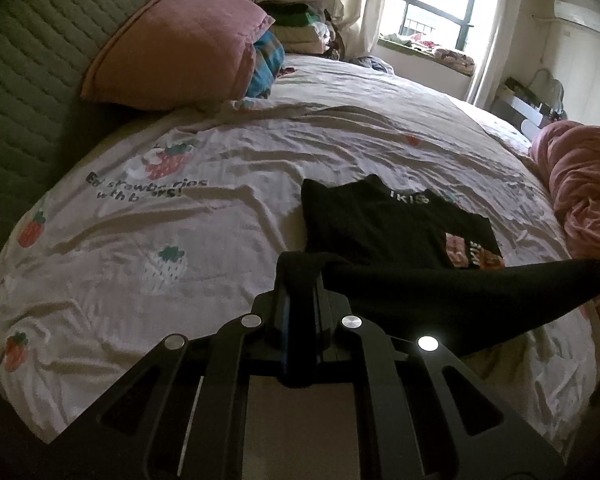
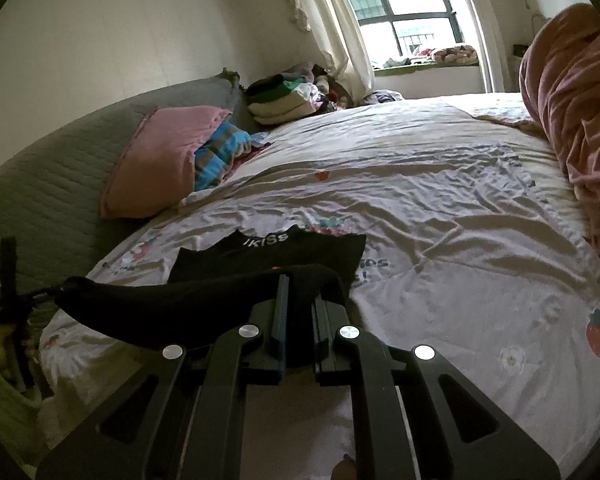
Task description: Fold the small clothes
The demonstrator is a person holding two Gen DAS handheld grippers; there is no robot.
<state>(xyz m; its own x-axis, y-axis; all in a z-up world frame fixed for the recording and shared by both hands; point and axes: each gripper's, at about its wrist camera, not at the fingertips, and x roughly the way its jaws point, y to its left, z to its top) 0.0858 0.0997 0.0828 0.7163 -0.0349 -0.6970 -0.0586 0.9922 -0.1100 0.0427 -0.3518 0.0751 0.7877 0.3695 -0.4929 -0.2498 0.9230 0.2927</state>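
A small black garment with white lettering at its waistband and a pink-orange print lies on the strawberry bed sheet. My left gripper is shut on one near corner of it, lifted off the sheet. My right gripper is shut on the other near corner. The black hem stretches taut between the two grippers. The far part of the black garment rests flat on the sheet. The other gripper's tips show at the picture edge in each wrist view.
A pink pillow and a blue striped cloth lean on the grey quilted headboard. A stack of folded clothes sits at the far end by the curtain. A pink duvet is bunched along the right edge.
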